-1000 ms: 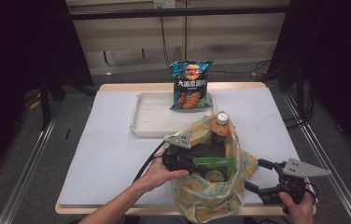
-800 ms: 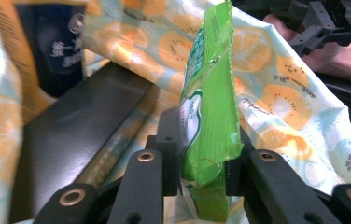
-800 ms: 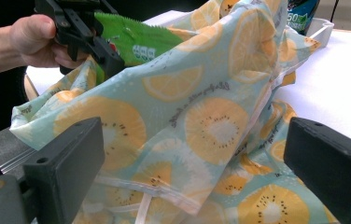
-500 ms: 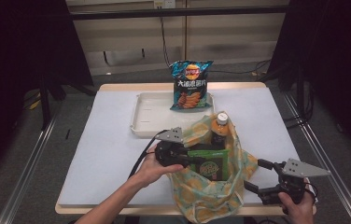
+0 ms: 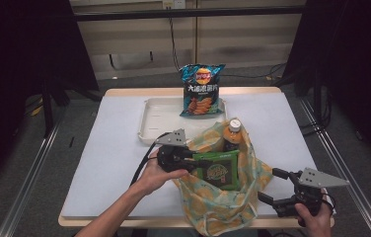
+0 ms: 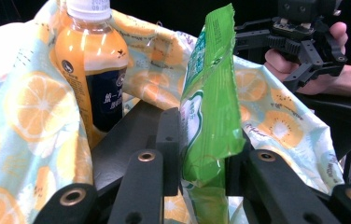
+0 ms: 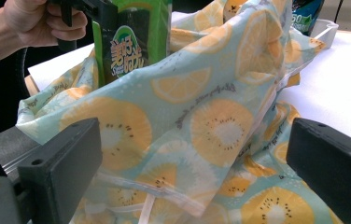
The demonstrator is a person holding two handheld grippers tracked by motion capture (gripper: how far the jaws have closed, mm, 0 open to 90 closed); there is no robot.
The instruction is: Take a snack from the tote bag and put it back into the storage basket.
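My left gripper (image 5: pixel 194 165) is shut on the left edge of a green snack packet (image 5: pixel 218 171), held upright over the mouth of a fruit-print cloth bag (image 5: pixel 223 207). In the left gripper view the pads of that gripper (image 6: pixel 201 161) pinch the packet (image 6: pixel 211 107) near its bottom seal. An orange drink bottle (image 5: pixel 233 134) with a white cap stands inside the bag, beside the packet (image 6: pixel 92 65). My right gripper (image 5: pixel 268 185) stands open just right of the bag. Its wide-apart jaws (image 7: pixel 197 163) face the bag's cloth (image 7: pixel 220 126) without touching it.
A white tray (image 5: pixel 161 118) lies at the back of the white table, with a blue chip bag (image 5: pixel 202 90) upright at its right end. The bag sits close to the table's front edge (image 5: pixel 124 219). Dark floor and metal rails surround the table.
My left gripper has risen a little and drawn slightly left with the green packet, which now shows more of its printed face. The right gripper has stayed put.
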